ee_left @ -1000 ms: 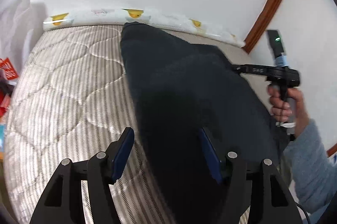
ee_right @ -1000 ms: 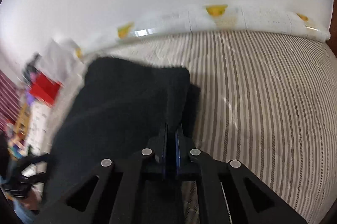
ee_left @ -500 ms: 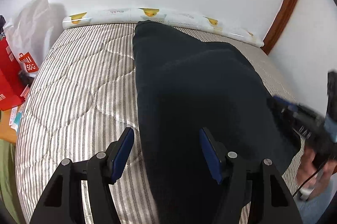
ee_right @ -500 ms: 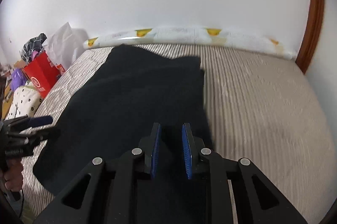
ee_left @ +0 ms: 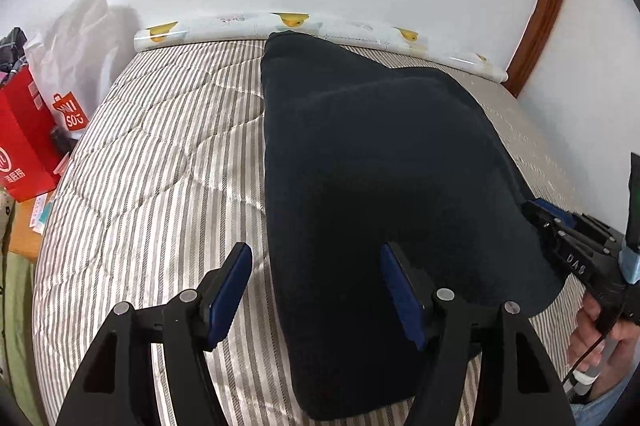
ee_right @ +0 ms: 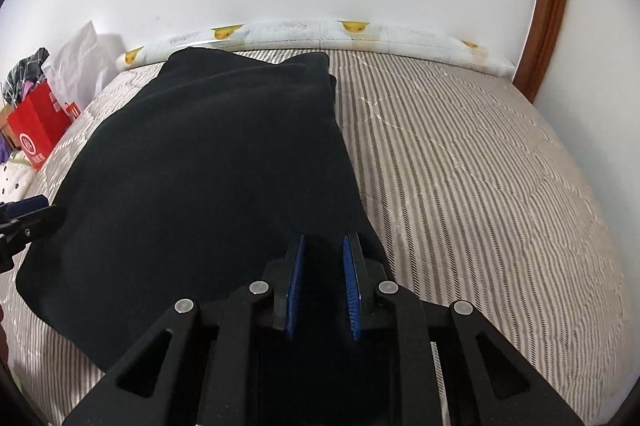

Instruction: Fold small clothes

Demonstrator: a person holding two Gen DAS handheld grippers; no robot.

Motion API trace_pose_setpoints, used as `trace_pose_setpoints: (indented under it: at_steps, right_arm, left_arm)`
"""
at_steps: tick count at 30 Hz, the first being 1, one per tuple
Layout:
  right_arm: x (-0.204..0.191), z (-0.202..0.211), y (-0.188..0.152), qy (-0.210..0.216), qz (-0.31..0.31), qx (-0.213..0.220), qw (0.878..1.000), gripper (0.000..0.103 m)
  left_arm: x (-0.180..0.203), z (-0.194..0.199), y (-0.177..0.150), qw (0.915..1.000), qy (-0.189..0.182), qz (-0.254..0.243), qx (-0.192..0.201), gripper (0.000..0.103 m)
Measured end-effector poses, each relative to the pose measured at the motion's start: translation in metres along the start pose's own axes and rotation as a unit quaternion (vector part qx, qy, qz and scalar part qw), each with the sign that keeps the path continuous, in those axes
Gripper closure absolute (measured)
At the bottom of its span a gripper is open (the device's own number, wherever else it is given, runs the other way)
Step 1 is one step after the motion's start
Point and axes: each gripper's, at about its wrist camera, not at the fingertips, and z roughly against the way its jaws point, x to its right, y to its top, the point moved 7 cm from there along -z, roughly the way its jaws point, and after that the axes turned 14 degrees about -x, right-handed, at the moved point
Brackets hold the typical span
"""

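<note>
On the striped bed (ee_left: 152, 161), the dark garment (ee_left: 380, 161) serves as the landmark, lying flat and doubled over, with one narrow end reaching up to the duck-print bolster (ee_left: 320, 25) along the wall. Left of the garment, off the bed's edge, stand a red shopping bag (ee_left: 24, 141) and a white plastic bag (ee_left: 76, 37), well apart from the work.

Over the garment's near left edge hovers the left gripper (ee_left: 316, 290); its fingers (ee_left: 230, 290) stand wide apart, one over bare bedding, the other over the cloth, clamping nothing. At the garment's near right corner sits the right gripper (ee_right: 322, 290), with its fingers (ee_right: 296, 286) a narrow gap apart. They have just been opening, then easing slightly closed; dark cloth shows between them, yet the pads do not appear to press on it, so the corner seems let go. The person's hand (ee_left: 600, 342) holds that tool's handle.

By the look of it, a first fold is laid: a second layer shows as a raised edge running across the cloth. Left to do, likely, are smoothing and at least one more fold to make a compact bundle.
</note>
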Motion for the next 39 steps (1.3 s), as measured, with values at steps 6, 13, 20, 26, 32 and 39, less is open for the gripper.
trace_pose_setpoints:
  at_steps: [6,13,20,26,32,39]
  right_arm:
    - [0.011,0.016,-0.006,0.009,-0.021,0.002,1.000,0.085]
    - [0.018,0.017,-0.023,-0.021,-0.035,-0.005,0.999,0.085]
    - [0.016,0.044,-0.020,0.006,-0.042,0.022,0.999,0.085]
    - [-0.010,0.051,-0.023,0.032,-0.008,0.038,0.999,0.085]
    - [-0.010,0.026,-0.037,-0.017,0.019,0.011,1.000,0.086]
    - [0.010,0.033,-0.040,-0.046,0.012,0.022,0.999,0.093]
  left_arm:
    - [0.004,0.006,-0.003,0.9999,0.012,-0.004,0.005,0.038]
    - [0.008,0.009,-0.011,0.9997,0.018,-0.010,0.010,0.038]
    - [0.016,0.011,-0.018,0.9995,0.023,-0.017,0.013,0.040]
    - [0.022,0.017,-0.029,0.9991,0.019,-0.033,0.018,0.040]
    - [0.018,0.015,-0.040,0.9988,0.006,-0.048,0.010,0.038]
    - [0.012,0.021,-0.047,0.9983,0.003,-0.058,0.010,0.034]
